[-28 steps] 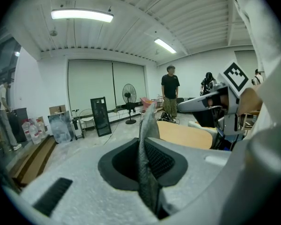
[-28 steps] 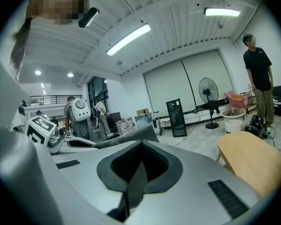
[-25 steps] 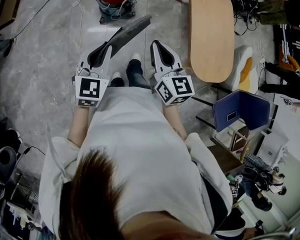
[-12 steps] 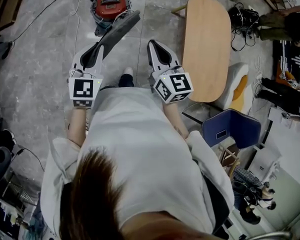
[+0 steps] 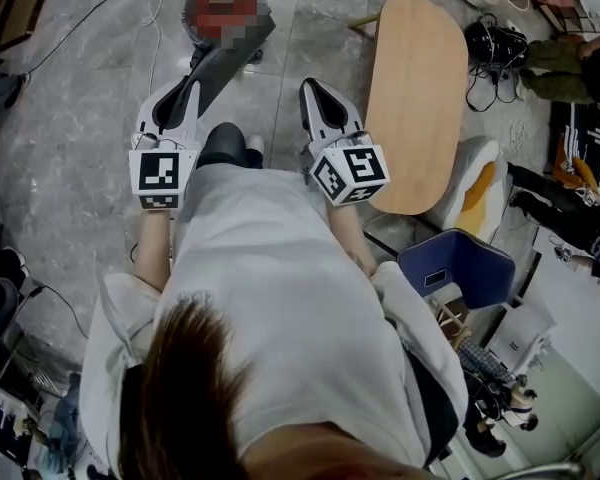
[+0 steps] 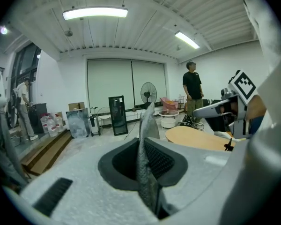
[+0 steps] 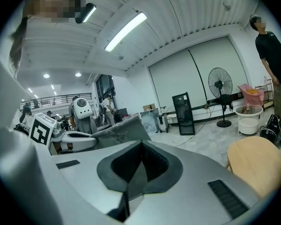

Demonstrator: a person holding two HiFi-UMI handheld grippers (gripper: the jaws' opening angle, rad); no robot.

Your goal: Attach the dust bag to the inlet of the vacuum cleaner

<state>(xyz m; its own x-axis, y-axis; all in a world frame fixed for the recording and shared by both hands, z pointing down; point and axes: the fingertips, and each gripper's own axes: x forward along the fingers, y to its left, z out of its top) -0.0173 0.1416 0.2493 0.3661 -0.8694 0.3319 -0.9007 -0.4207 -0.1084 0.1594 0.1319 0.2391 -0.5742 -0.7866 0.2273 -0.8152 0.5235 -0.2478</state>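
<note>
Pinching one edge, the left claw (image 5: 192, 90) may drop the floppy dust bag (image 5: 230, 58) ahead; the right claw (image 5: 315, 90) is pressed together.

Lab hall: white robot (image 7: 79, 110), pedestal fan (image 7: 219, 85), strip lights (image 6: 94, 13).

The right gripper (image 7: 140, 145) has its jaws closed together, and nothing is between them. Beyond them on the left, the left gripper (image 7: 94, 137) carries a grey dust bag (image 7: 119, 129) that stands up from its tip. On the right are a wooden table (image 7: 253, 165), a standing fan (image 7: 220, 89) and a person (image 7: 273, 55).
</note>
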